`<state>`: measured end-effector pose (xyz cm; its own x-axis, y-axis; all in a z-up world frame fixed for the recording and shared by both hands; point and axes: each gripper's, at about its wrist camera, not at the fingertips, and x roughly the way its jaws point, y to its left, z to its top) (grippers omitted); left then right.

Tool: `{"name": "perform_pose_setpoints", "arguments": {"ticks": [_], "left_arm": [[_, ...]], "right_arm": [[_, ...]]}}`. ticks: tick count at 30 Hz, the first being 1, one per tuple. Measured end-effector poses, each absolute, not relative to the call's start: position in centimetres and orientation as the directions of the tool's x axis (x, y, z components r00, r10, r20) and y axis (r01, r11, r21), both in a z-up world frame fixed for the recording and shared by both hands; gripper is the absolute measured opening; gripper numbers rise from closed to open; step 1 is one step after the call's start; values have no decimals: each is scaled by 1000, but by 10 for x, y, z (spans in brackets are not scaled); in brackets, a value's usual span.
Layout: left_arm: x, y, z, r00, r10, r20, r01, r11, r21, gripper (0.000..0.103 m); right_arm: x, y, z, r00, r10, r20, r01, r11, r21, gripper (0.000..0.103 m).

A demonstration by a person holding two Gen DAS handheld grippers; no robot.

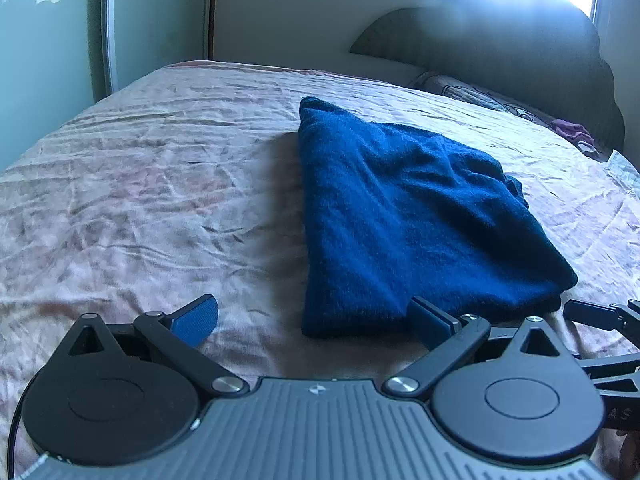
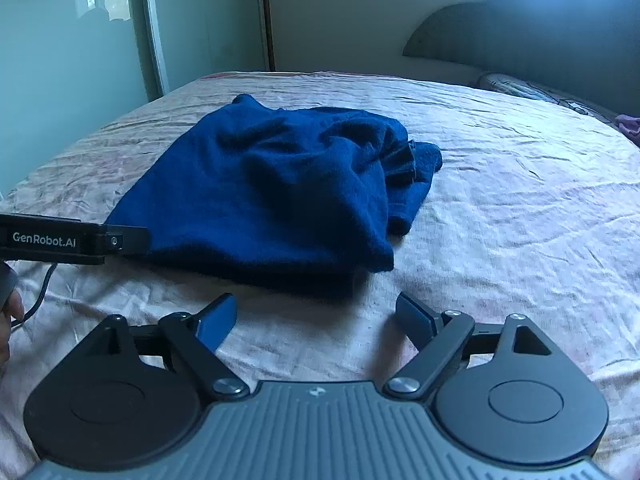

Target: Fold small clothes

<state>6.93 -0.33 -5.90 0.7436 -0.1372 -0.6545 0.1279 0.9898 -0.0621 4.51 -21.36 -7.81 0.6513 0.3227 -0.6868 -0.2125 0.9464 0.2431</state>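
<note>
On the left I have the left gripper [image 1: 314, 320], and its jaws stand wide apart with nothing pressed between them. Its left finger pad [image 1: 196, 320] is over the bare pink bedsheet [image 1: 140, 184]. Its right finger pad [image 1: 430, 322] is at the near edge of the blue garment [image 1: 400, 208]; I cannot tell if it touches the cloth or only stands in front of it. The garment lies folded on the sheet, beginning between my left gripper's fingers and reaching forward and to the right of them. At the far right edge of this view I see a black part of the right gripper [image 1: 600, 316], just beside the near right corner of the garment.

From the right gripper [image 2: 316, 320] the jaws are also spread wide, and only sheet is between them. The blue garment [image 2: 272, 192] is ahead of both fingertips, apart from them, a little more toward the left finger [image 2: 218, 322]. On the left side of this view the left gripper's black finger [image 2: 72, 240] reaches to the near left corner of the garment. Below it, at the edge, a part of a hand [image 2: 8, 320] and a thin cable [image 2: 44, 284] are visible. Behind the bed stands a dark headboard [image 2: 520, 32].
</note>
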Motion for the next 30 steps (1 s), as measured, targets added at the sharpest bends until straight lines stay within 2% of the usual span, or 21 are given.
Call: {"name": "perform_pose_setpoints", "arguments": {"ticks": [1,4,11,30], "left_arm": [[68,-3,-59,745,-137,-653,127,990,-63,103],[65,-2,-61,749,-134,-649,126,990,-59,103],[51,-5,-74,778,-105,-620,136,991,3,103],[51,-10,-79,779,-72,-622,126,991,43,103]], "right_arm": [[44,-213,-79,653,321,-686,-209,947,244,88],[43,-212,-82,657,314,-686,-198,949,246,103],[39,-207,-85,670,281,-688,-183,960,214,103],[40,-205,-82,672,268,-690,-170,963,208,103]]}}
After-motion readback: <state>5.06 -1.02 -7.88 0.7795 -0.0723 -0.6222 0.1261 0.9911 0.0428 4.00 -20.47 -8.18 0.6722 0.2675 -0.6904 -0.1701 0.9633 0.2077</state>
